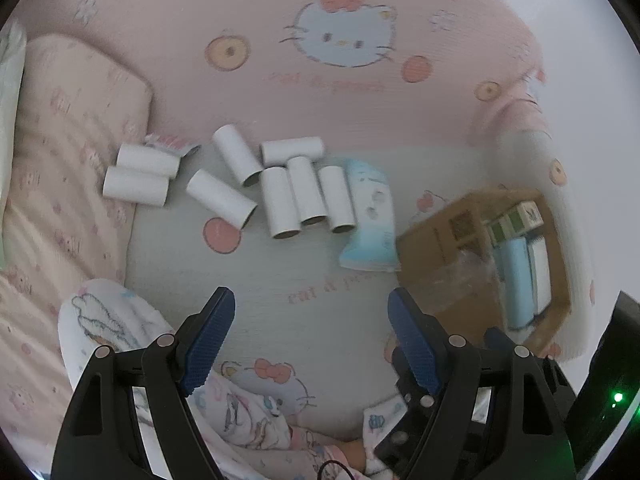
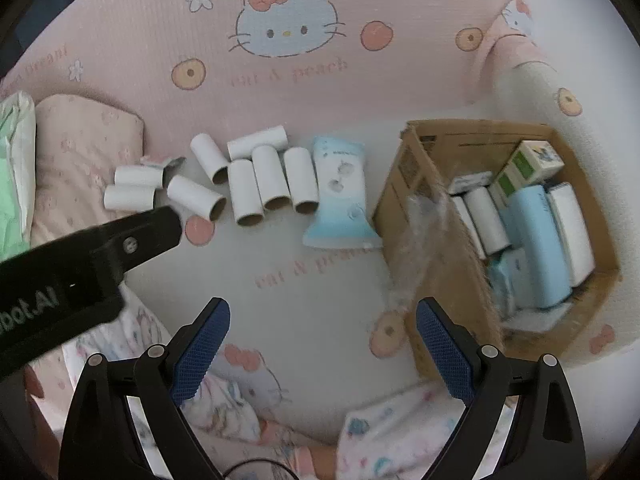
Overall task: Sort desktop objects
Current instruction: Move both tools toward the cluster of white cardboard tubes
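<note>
Several white cardboard tubes [image 1: 280, 196] [image 2: 256, 184] lie in a loose row on a pink and white cartoon-cat bedsheet [image 1: 280, 280]. A light blue tissue pack [image 1: 372, 216] [image 2: 340, 196] lies just right of them. To the right stands an open cardboard box [image 1: 436, 236] [image 2: 404, 184] with blue and white packs and a green-white carton inside. My left gripper [image 1: 311, 312] hangs open above the sheet, nearer than the tubes, with nothing between its fingers. My right gripper [image 2: 323, 320] is also open, with no object between its pads, left of the box.
A pink pillow [image 1: 72, 128] [image 2: 80, 148] lies at the left by the tubes. A torn wrapper scrap [image 2: 164, 162] sits behind the leftmost tubes. The left gripper's black body [image 2: 80, 256] crosses the right wrist view at the left. A person's patterned clothing [image 2: 224, 404] fills the near edge.
</note>
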Demonstrator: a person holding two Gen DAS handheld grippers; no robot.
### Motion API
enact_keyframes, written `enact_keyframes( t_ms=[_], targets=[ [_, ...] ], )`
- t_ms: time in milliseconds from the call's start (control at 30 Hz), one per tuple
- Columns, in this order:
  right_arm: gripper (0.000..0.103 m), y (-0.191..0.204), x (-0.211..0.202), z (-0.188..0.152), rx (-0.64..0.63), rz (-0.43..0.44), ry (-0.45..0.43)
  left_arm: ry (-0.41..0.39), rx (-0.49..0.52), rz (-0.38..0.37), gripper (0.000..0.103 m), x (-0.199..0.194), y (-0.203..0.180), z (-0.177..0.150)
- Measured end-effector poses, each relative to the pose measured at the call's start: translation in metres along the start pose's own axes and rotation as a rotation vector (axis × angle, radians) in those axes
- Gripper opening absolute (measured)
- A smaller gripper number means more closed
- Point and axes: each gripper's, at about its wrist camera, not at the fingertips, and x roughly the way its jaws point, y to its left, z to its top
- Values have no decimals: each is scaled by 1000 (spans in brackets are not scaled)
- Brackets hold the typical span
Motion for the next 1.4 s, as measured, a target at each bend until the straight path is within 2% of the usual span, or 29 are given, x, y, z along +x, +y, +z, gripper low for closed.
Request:
enact_keyframes(
  t_ms=[67,200,267,433,533,633,733,833,933,1000,1067,1300,1400],
  targets=[
    [94,1,8,3,23,56,-34,0,-31,4,82,7,10,4],
    [94,-1,25,7,122,223,-55,-15,-83,-17,82,22,32,13],
    [94,1,33,7,144,262,-75,-22,-93,-28,82,32,42,17],
    [94,10,43,4,77,215,-164,-90,-133,-118,81,56,72,22],
    [94,13,46,1,33,197,-239,-142,-202,-230,78,70,91,24],
    [94,16,55,-1,35,198,-263,-173,-254,-290,73,81,104,24],
    [94,21,65,-2,10,197,-245,-200,-247,-286,71,91,110,22],
    [94,28,74,-5,-16,153,-255,-225,-209,-248,71,104,111,19],
    [94,33,82,-9,-50,147,-308,-197,-234,-257,69,120,117,18],
    [94,34,93,-8,-54,150,-306,-183,-283,-313,65,130,121,18],
    [94,36,107,-5,-56,180,-274,-151,-321,-372,65,142,123,18],
    [94,41,149,5,-75,340,-206,-94,-312,-416,61,166,110,13],
    [94,44,168,14,-75,375,-161,-65,-344,-443,51,176,113,11]
  ],
)
